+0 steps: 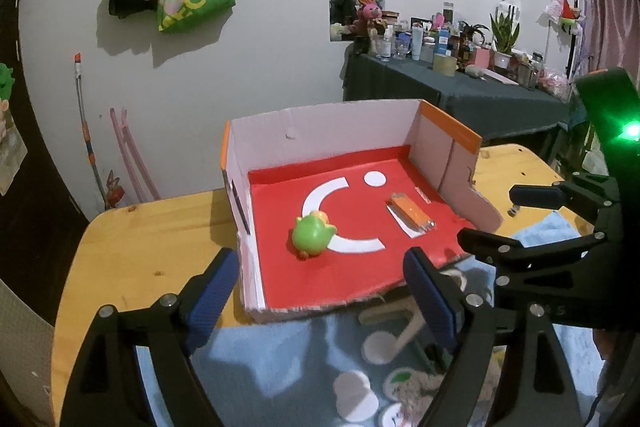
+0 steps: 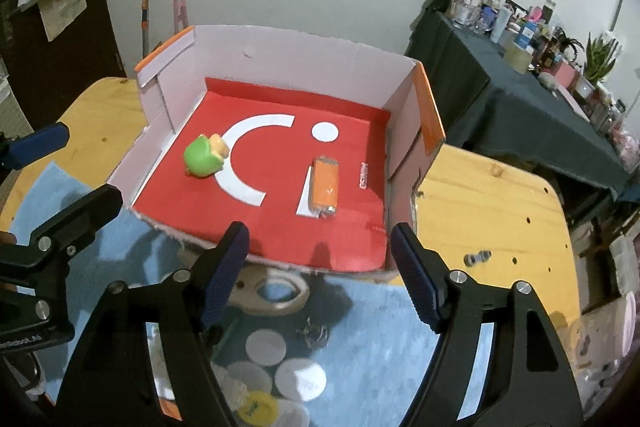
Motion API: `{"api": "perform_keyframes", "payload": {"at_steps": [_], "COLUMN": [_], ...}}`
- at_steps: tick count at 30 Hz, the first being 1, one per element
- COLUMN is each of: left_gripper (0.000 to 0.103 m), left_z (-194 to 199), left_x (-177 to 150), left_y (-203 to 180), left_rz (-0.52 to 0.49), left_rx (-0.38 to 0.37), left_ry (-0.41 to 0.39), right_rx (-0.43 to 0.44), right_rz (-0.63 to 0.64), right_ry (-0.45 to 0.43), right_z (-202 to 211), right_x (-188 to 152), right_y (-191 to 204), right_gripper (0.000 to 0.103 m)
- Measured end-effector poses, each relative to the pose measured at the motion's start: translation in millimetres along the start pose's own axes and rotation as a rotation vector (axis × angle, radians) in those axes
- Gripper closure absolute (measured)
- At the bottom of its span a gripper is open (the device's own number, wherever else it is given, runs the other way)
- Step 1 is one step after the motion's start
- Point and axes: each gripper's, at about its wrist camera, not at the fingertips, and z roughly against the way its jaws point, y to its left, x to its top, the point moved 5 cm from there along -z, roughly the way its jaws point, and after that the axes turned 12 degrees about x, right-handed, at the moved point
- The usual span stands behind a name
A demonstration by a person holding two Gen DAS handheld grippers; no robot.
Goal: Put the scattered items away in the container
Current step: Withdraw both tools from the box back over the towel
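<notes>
Grippers, left (image 1: 320, 291) and right (image 2: 320, 267), hover side by side before the box (image 2: 280, 55), jaws apart.

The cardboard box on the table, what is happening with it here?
A person holds two claws, both open and empty, over the blue cloth in front of the cardboard box. A green toy and an orange packet already lie inside. Round discs and a wooden ring piece wait on the cloth.
</notes>
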Motion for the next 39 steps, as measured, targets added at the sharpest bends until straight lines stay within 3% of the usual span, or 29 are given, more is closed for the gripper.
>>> {"api": "perform_keyframes", "payload": {"at_steps": [4, 8, 27, 39], "left_gripper": [0.016, 0.008, 0.008, 0.008], "left_z": [7.4, 15.2, 19.3, 10.9], "left_x": [-9.9, -23.2, -101.4, -123.1], "left_y": [1.9, 5.3, 1.9, -3.2], "left_rz": [0.006, 0.022, 0.028, 0.009], "left_rx": [-0.004, -0.012, -0.069, -0.079], "left_ry": [0.004, 0.003, 0.1, 0.152], "right_rx": [0.009, 0.015, 0.064, 0.062], "right_rz": [0.0, 0.006, -0.036, -0.082], "right_ry": [-0.003, -0.003, 0.017, 0.022], "right_z": [7.6, 12.4, 13.6, 14.6], "right_x": [-11.9, -26.8, -92.0, -109.5], "right_y": [4.4, 7.6, 11.9, -0.2], "right_gripper": [0.031, 0.028, 0.026, 0.026]}}
